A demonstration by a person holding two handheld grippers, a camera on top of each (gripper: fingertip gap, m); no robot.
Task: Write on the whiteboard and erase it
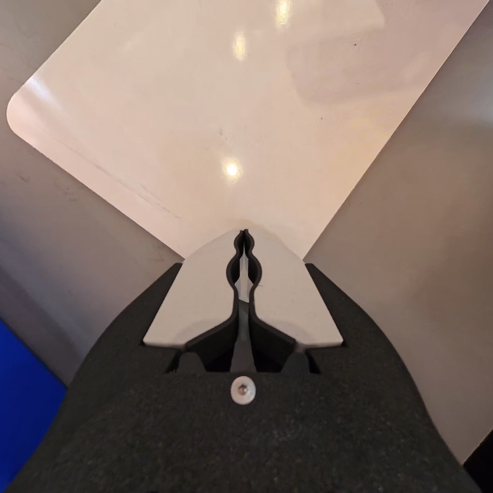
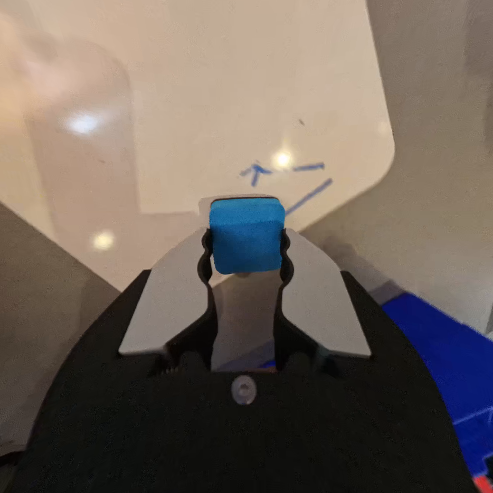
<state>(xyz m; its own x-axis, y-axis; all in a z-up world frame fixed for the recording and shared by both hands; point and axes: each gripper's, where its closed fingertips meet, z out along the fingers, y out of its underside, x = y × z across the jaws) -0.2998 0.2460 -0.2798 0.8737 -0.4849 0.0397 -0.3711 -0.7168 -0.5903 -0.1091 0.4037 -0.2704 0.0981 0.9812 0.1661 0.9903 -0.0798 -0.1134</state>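
Observation:
A glossy white whiteboard lies flat on a grey table, turned like a diamond. My left gripper is shut with nothing between its fingers, and its tips sit over the board's near corner. My right gripper is shut on a blue foam eraser, whose dark underside rests on or just above the whiteboard near its right corner. Several blue marker strokes remain on the board just beyond and to the right of the eraser. The rest of the board surface looks wiped, with faint smudges.
The grey tabletop surrounds the board on both sides. A blue mat shows at the lower left of the left wrist view and at the lower right of the right wrist view. Ceiling lights reflect on the board.

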